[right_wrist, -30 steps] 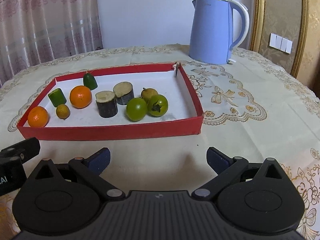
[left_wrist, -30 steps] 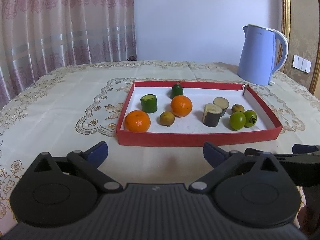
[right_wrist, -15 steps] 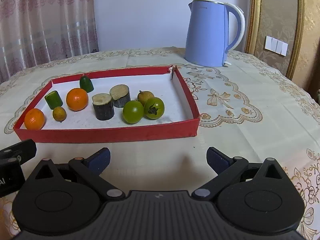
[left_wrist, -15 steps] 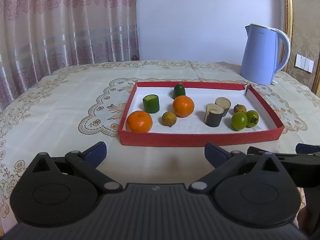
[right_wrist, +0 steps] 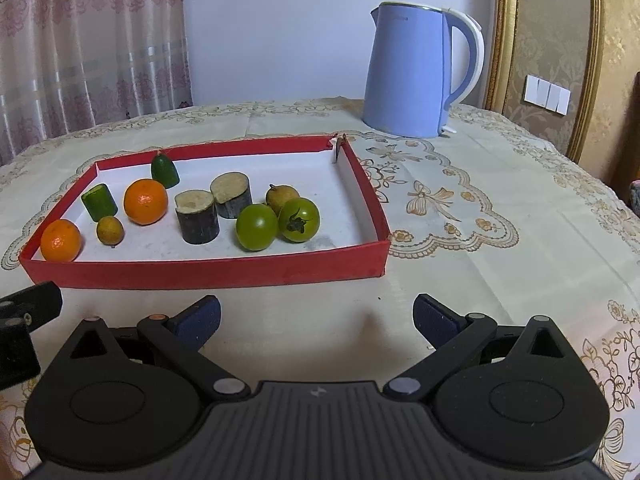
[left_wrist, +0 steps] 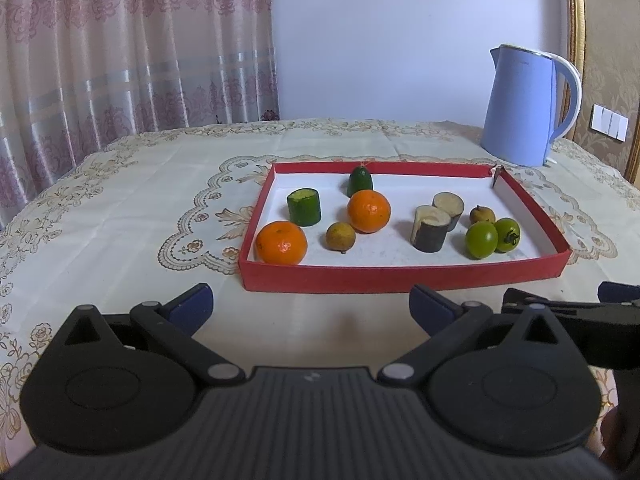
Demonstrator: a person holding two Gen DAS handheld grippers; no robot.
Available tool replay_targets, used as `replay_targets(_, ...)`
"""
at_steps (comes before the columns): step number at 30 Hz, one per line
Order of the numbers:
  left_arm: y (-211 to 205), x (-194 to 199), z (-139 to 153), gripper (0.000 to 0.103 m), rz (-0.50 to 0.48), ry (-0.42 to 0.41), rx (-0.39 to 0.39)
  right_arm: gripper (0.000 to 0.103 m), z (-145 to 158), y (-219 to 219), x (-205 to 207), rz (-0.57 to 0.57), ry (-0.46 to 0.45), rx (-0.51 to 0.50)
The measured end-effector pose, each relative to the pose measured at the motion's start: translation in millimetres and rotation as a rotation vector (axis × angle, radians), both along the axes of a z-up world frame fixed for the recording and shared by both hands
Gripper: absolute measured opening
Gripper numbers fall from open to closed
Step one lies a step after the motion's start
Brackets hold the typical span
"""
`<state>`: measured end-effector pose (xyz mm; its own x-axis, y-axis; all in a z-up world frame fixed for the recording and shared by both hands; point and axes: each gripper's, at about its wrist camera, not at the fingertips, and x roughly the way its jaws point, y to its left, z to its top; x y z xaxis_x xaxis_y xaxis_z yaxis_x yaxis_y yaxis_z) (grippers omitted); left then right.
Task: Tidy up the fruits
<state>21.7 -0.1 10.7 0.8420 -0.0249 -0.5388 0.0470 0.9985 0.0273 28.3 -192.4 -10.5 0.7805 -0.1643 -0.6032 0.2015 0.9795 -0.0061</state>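
Here, all fruits lie inside the shallow red cardboard tray point(left_wrist: 400, 278) at frame centre, fitting sorted or unsorted alike; my left gripper point(left_wrist: 310, 306) and right gripper point(right_wrist: 316, 316) gape wide, empty.

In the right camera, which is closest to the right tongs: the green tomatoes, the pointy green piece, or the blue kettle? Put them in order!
1. Green tomatoes: nearest, in the tray's front right part, straight ahead of the open right tongs.
2. Pointy green piece: farther, by the tray's back wall, to the left.
3. Kettle: farthest, on the table behind the tray, to the right.
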Motion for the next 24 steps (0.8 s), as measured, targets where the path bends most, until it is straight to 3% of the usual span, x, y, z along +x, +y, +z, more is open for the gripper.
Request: replay_targets(24, 4.6, 1.3, 0.7, 0.103, 0.009, 0.005, -0.010, 0.103, -1.5, 3.5, 0.2, 0.012, -0.002, -0.016)
